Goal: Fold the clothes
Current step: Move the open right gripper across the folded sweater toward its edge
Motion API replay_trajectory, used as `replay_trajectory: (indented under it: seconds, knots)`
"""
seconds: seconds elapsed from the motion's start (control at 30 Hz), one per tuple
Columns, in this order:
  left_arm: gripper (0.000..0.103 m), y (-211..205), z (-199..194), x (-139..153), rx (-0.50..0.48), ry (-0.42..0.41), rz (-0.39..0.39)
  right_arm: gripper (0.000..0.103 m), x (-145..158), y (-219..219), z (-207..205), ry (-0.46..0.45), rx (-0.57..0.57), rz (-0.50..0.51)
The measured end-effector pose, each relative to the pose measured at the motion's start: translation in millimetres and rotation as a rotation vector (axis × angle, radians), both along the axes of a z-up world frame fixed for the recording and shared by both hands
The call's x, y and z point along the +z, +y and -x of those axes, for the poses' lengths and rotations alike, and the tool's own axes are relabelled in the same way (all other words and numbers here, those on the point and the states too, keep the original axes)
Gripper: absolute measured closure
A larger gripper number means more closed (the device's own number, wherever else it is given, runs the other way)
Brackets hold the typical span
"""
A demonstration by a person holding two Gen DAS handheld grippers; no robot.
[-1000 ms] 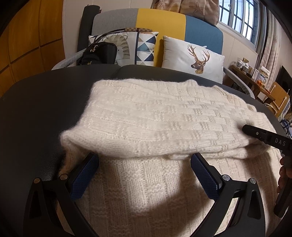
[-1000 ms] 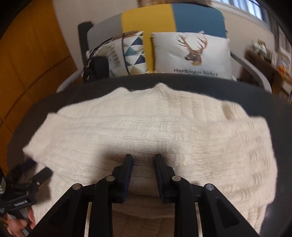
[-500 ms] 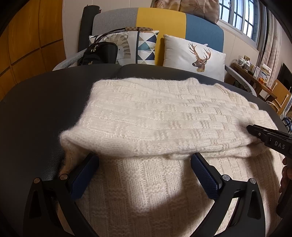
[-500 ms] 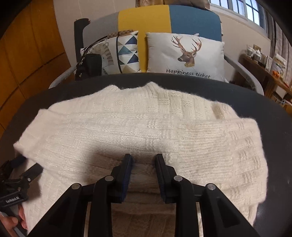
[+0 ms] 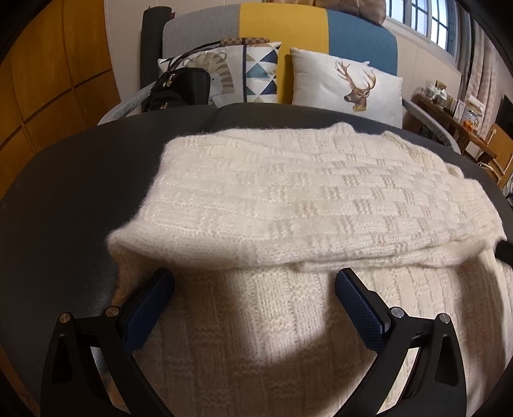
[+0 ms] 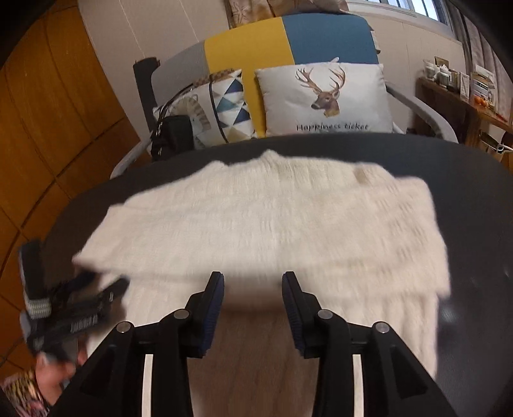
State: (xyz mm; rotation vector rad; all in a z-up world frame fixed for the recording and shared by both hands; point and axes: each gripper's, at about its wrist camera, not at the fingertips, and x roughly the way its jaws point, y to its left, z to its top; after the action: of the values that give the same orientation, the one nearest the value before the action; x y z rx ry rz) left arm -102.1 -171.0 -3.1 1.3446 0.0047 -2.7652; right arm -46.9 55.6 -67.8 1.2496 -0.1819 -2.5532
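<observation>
A cream knit sweater [image 5: 304,199] lies on the dark table [image 5: 73,192], its far part folded over toward me. My left gripper [image 5: 253,276] hovers wide open just before the fold's edge, nothing between its blue pads. The right gripper [image 6: 253,276] sits back from the sweater [image 6: 266,224] above the near layer. Its jaws are opening and nothing is between them. The left gripper [image 6: 64,308] shows blurred at that view's lower left. Only a dark tip of the right gripper [image 5: 505,248] shows at the left view's right edge.
Behind the table stands a grey, yellow and blue sofa [image 5: 282,22] with a deer pillow [image 5: 346,86], a patterned pillow [image 5: 256,70] and a black handbag [image 5: 179,89]. Wooden panels line the left wall. A cluttered wooden side table [image 5: 449,106] stands at right.
The right gripper's jaws have widened from a narrow gap at the fold's edge, and it has drawn back and up from the sweater. The left gripper has stayed put.
</observation>
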Motion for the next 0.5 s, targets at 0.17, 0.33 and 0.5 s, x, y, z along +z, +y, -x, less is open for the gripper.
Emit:
replay_trajectory:
  seconds: [0.17, 0.33, 0.5]
  knots:
    - [0.001, -5.6, -22.7, 0.9, 0.002, -0.029, 0.035, 0.065, -12.4, 3.3, -34.4, -0.061, 0.072, -0.179]
    - [0.000, -11.2, -19.9, -3.6, -0.012, -0.016, 0.007, 0.061, -30.7, 0.6, -51.3, -0.039, 0.096, -0.271]
    - [0.000, -11.2, 8.7, -5.5, -0.016, -0.015, 0.002, 0.052, -33.9, -0.8, -31.0, -0.026, 0.051, -0.241]
